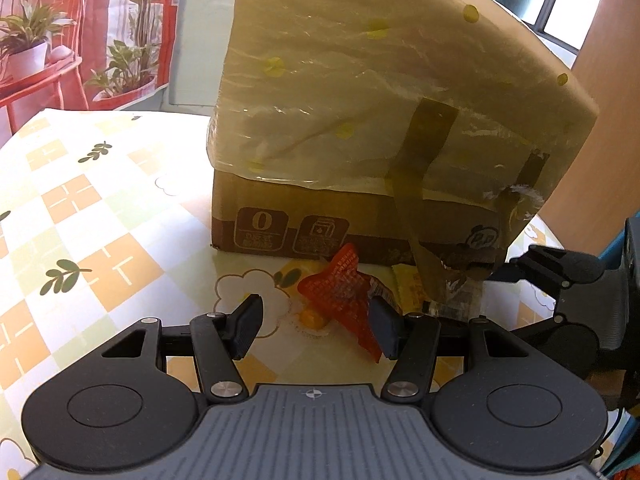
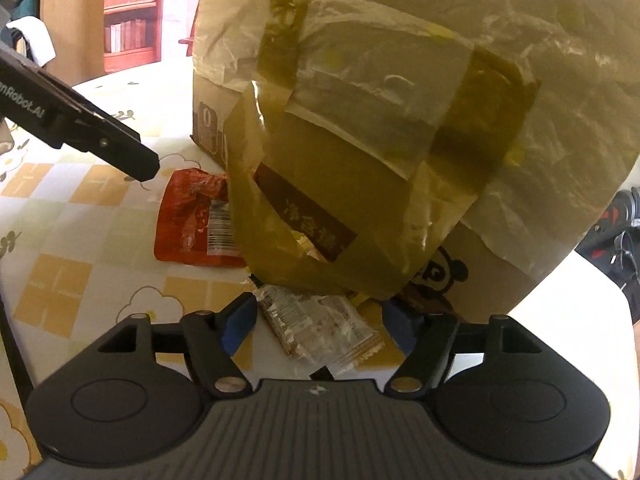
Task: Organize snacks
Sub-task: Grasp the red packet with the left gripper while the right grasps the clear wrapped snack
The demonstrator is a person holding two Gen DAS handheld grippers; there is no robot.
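**Left wrist view sees the red packet, right wrist view the clear one**

Left gripper stands released, the red packet between its fingers on the table before the box. Right gripper, also released, frames a clear packet that is hardly visible from the left.

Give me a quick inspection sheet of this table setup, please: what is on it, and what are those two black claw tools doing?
Surface: table under a checked, flower-print tablecloth.
Job's things: red snack packet lying flat before the box; clear-wrapped snack packet beside it; a yellow packet partly hidden.
Clutter: cardboard box draped in plastic film, with a loose tape loop.
Grippers: left gripper open, red packet between its fingers; right gripper open over the clear packet.
Cables: dark cords on the floor, far right.
Surroundings: red chair with potted plants; bookshelf.
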